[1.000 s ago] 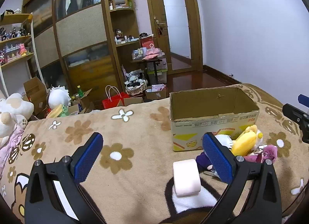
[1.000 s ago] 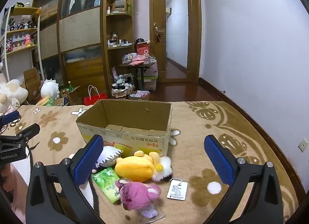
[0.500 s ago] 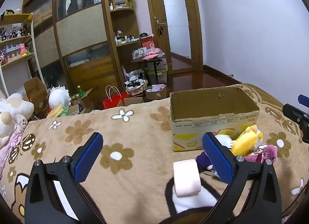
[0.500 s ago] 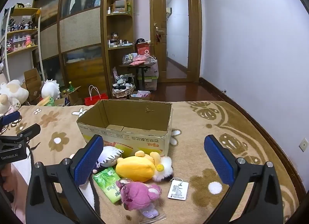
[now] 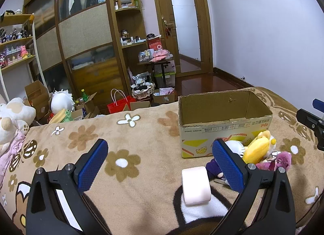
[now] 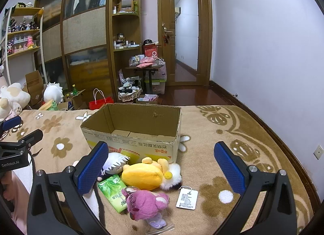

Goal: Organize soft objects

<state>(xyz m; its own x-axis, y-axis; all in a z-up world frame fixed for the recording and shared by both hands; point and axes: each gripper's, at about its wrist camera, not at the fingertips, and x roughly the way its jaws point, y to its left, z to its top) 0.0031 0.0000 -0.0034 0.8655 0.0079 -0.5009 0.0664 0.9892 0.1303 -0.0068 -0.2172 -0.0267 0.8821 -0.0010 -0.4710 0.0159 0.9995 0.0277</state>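
Right wrist view: yellow plush [image 6: 145, 176] lies sideways against the cardboard box [image 6: 133, 144]; both claws gape, empty.

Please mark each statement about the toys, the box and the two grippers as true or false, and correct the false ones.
1. The cardboard box holds no toys. True.
2. The right gripper grips the yellow plush. False: it is open, holding nothing.
3. The pink plush lies nearer the camera than the yellow one. True.
4. The left gripper is shut on the pale pink roll. False: it is open.
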